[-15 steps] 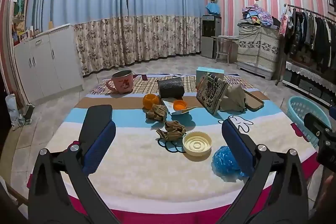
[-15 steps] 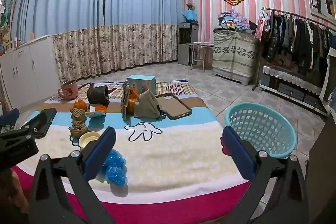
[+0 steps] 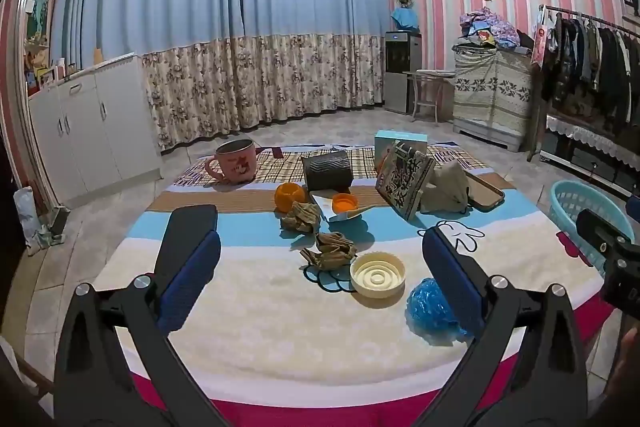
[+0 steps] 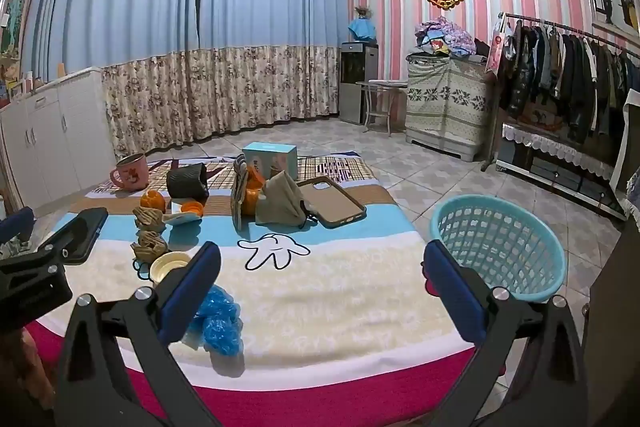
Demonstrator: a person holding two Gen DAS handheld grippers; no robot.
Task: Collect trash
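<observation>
While left gripper (image 3: 320, 255) gapes, crumpled paper (image 3: 330, 251) beyond, blue bag (image 3: 430, 305) beside.

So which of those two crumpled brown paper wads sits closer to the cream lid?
The nearer brown wad, lying right beside the cream lid; the other wad sits farther back, by the orange peel.

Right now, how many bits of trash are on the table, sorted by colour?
Brown paper wads: 2
Orange peel and orange cap: 2
Cream lid: 1
Blue plastic wad: 1
Total: 6
</observation>
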